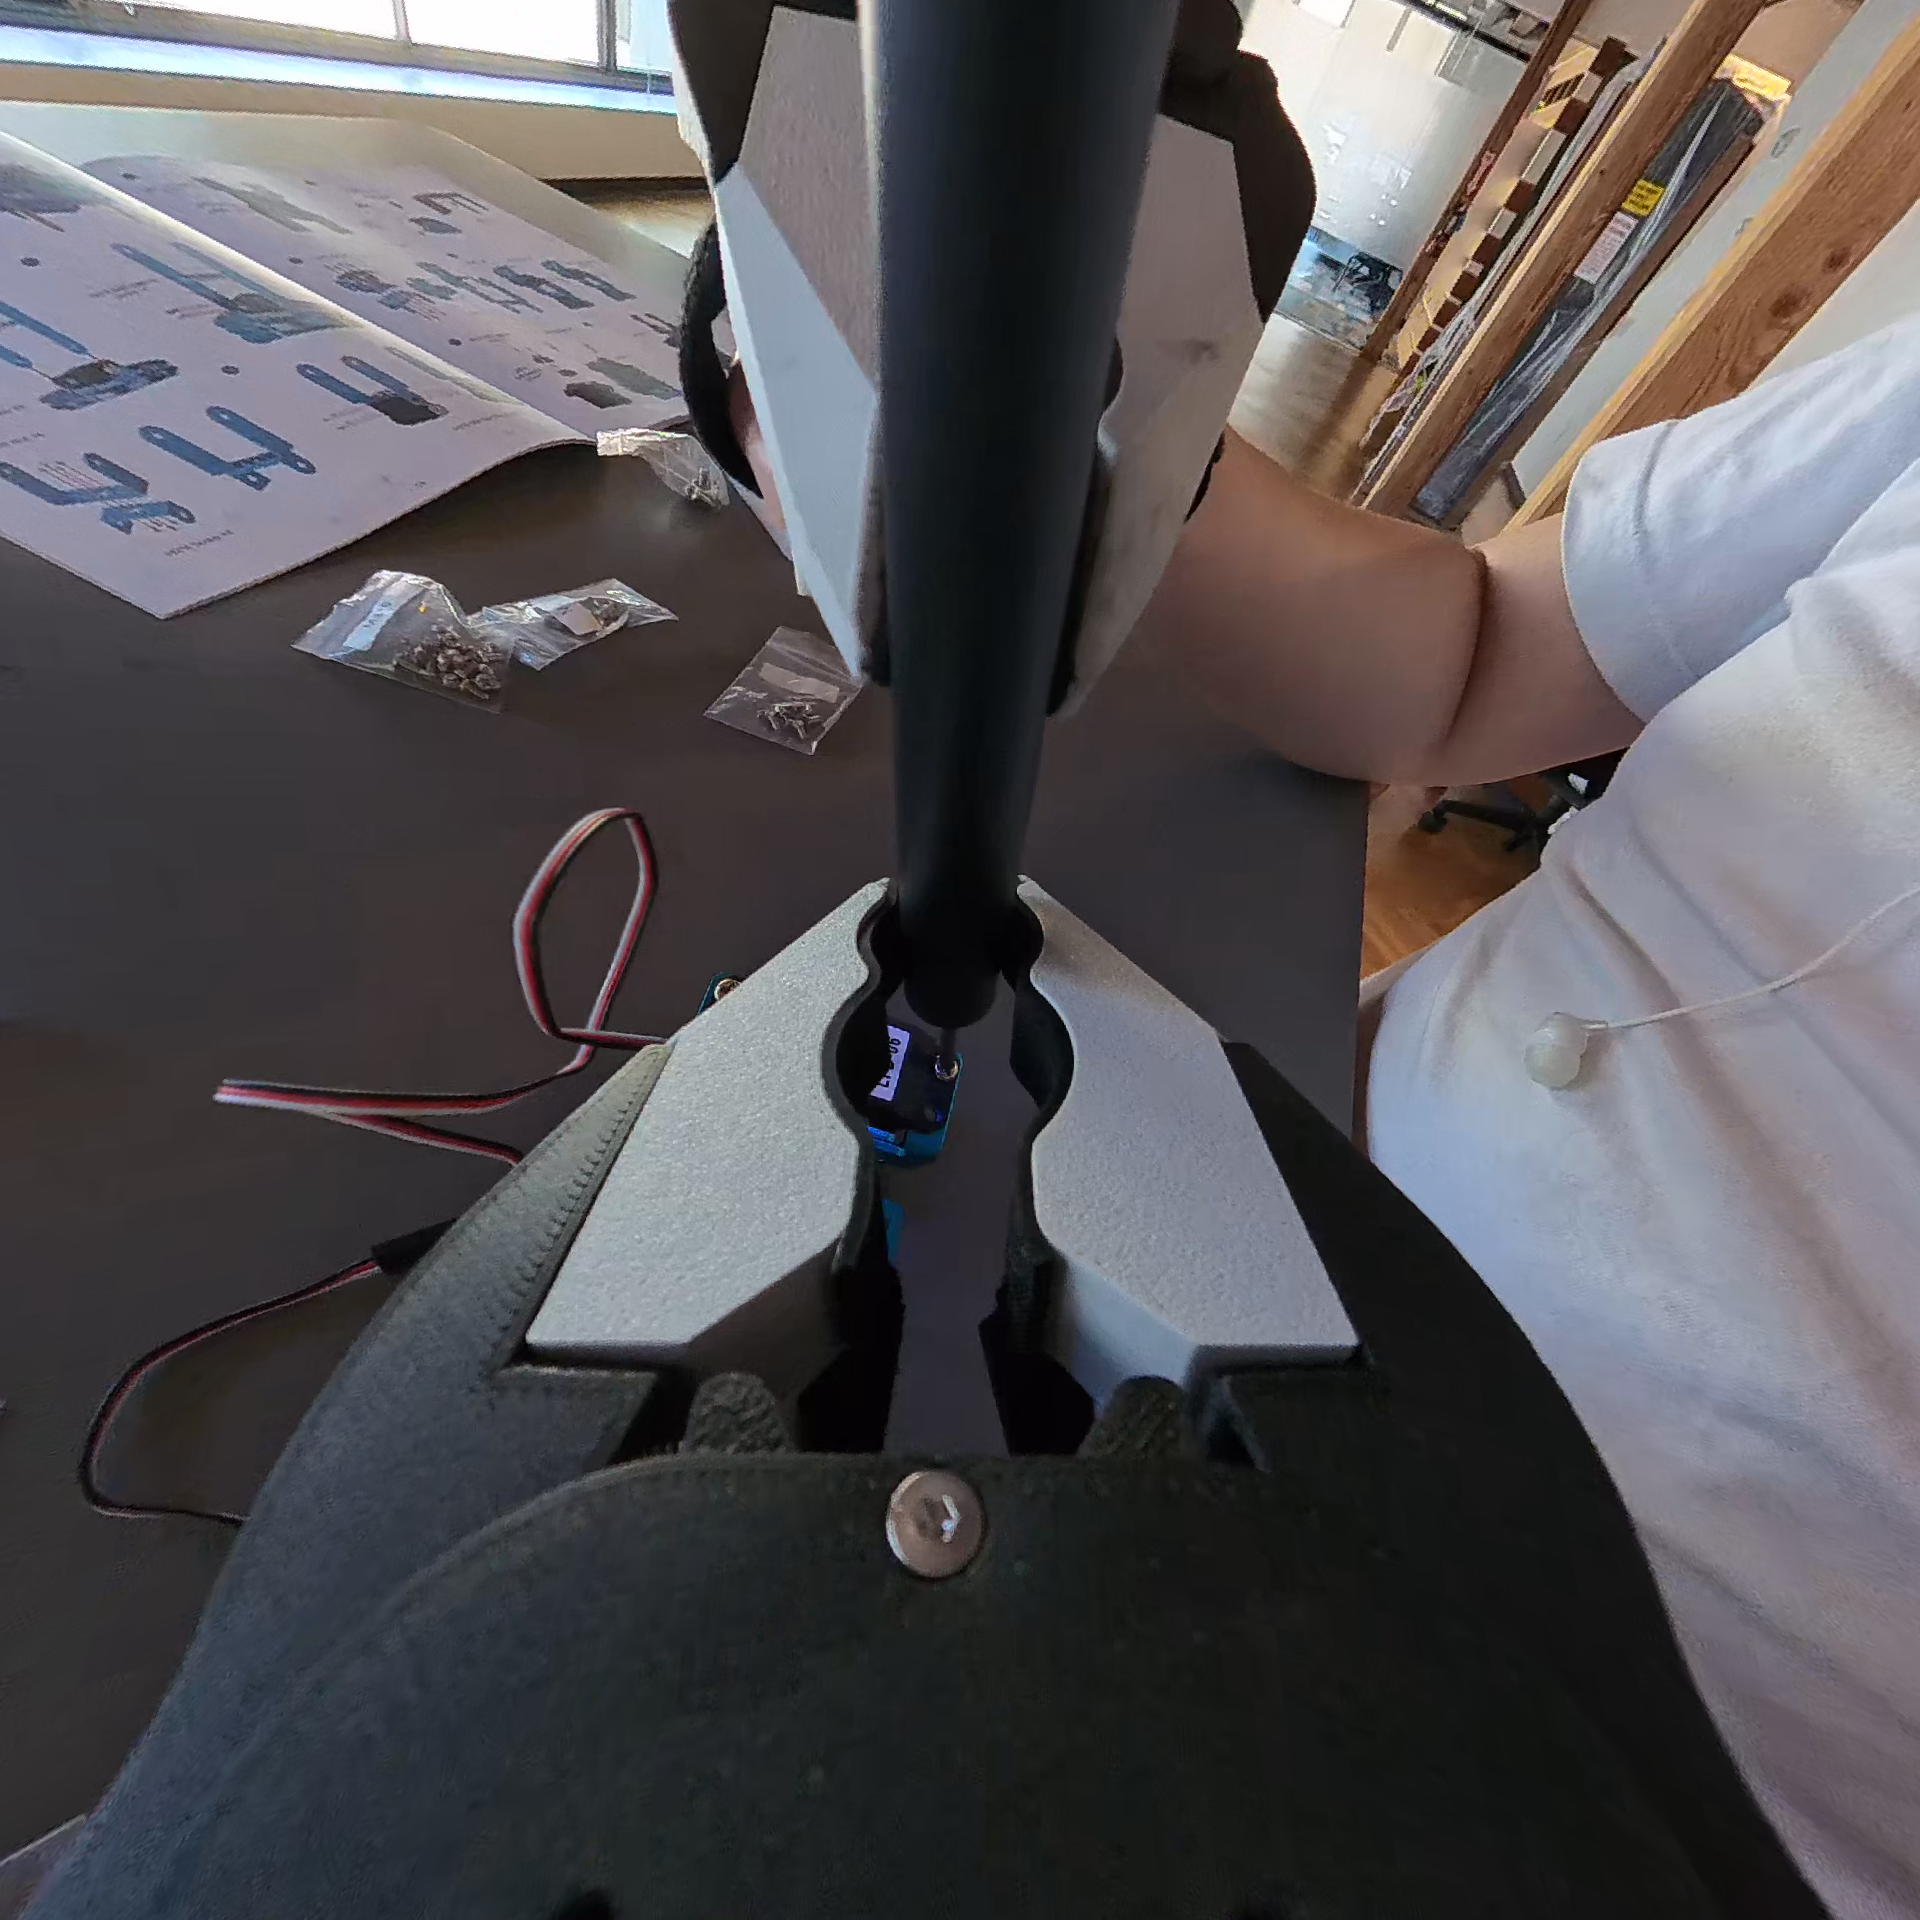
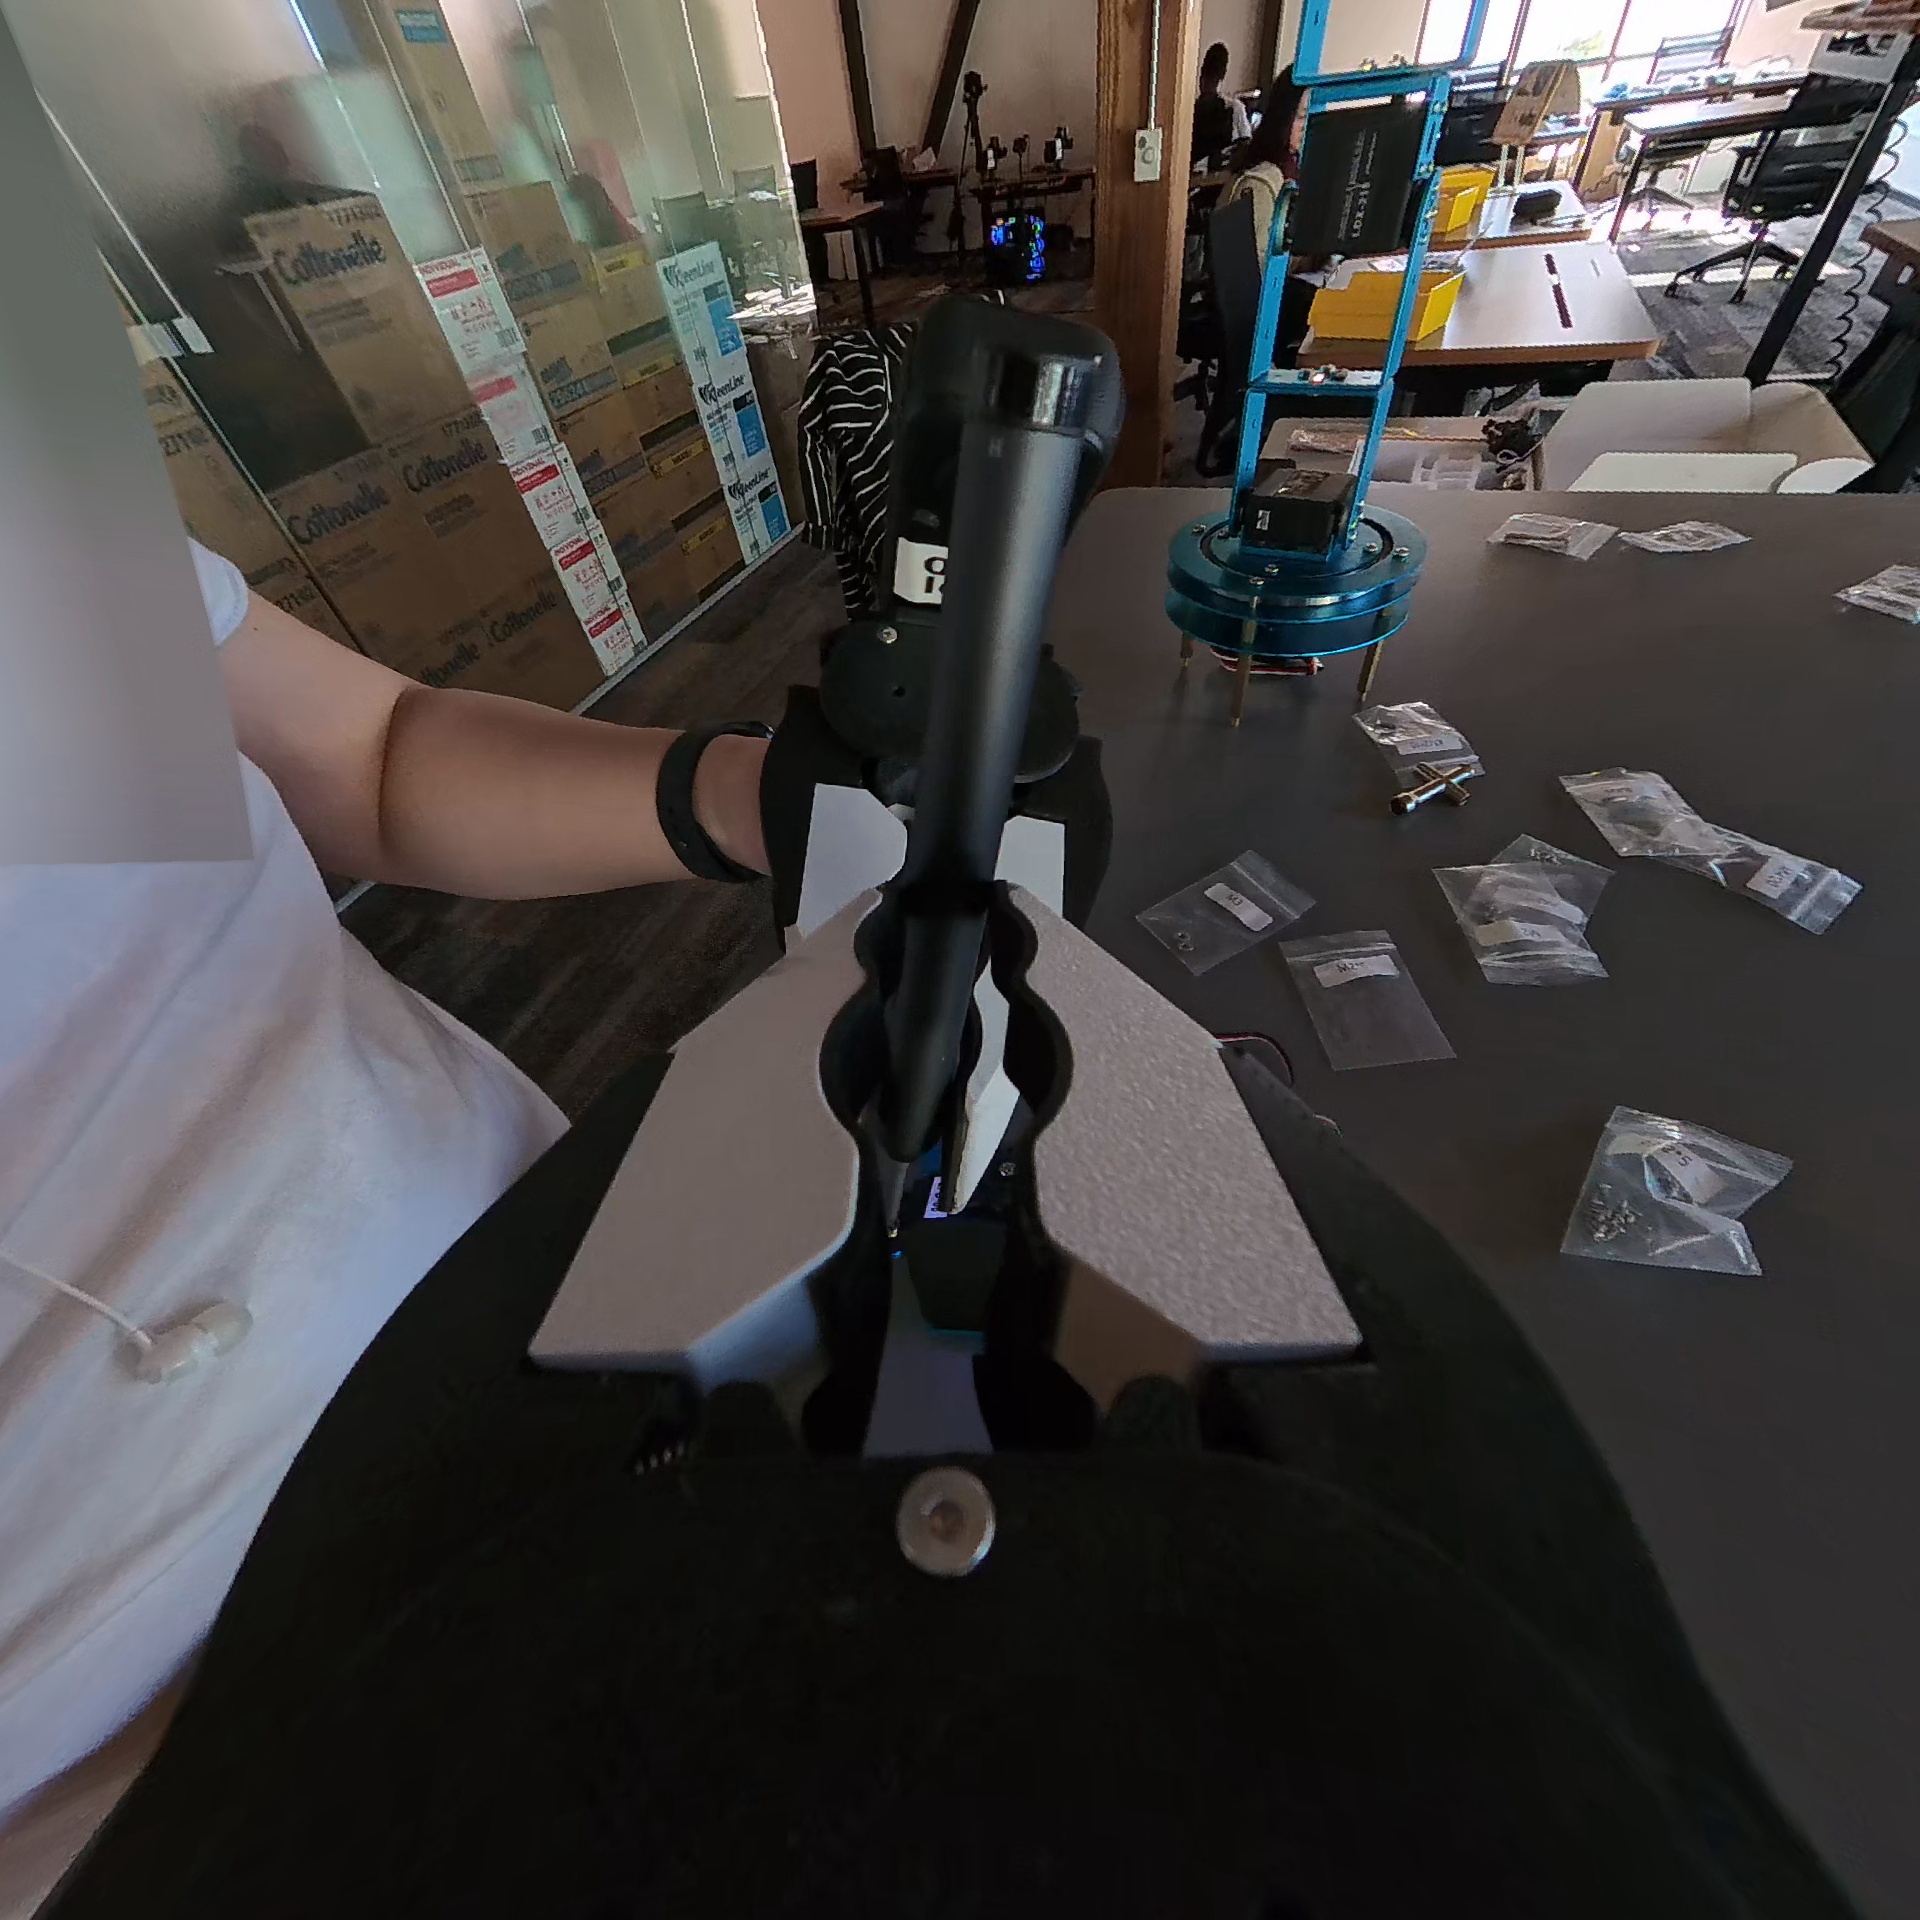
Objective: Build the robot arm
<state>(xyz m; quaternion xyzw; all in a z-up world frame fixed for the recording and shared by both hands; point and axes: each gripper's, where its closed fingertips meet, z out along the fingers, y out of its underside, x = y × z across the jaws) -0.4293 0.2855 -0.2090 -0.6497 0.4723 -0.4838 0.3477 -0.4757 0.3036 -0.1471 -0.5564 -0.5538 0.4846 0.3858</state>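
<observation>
Left gripper point(image 1: 948, 1039), pointing down at table point(image 1: 312, 883), pinching blue servo bracket point(image 1: 920, 1101); screwdriver point(image 1: 977, 520) tip on its screw.

Right gripper point(image 2: 940, 1049), tilted down, clamped round screwdriver point(image 2: 977, 727) shaft; bracket point(image 2: 951, 1278) below, bags point(image 2: 1351, 997) beside.

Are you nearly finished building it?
Partly, it seems. The blue tower already stands. Now the right gripper presses the screwdriver onto a screw in the blue part the left gripper grips. Bags of screws lie waiting.
</observation>
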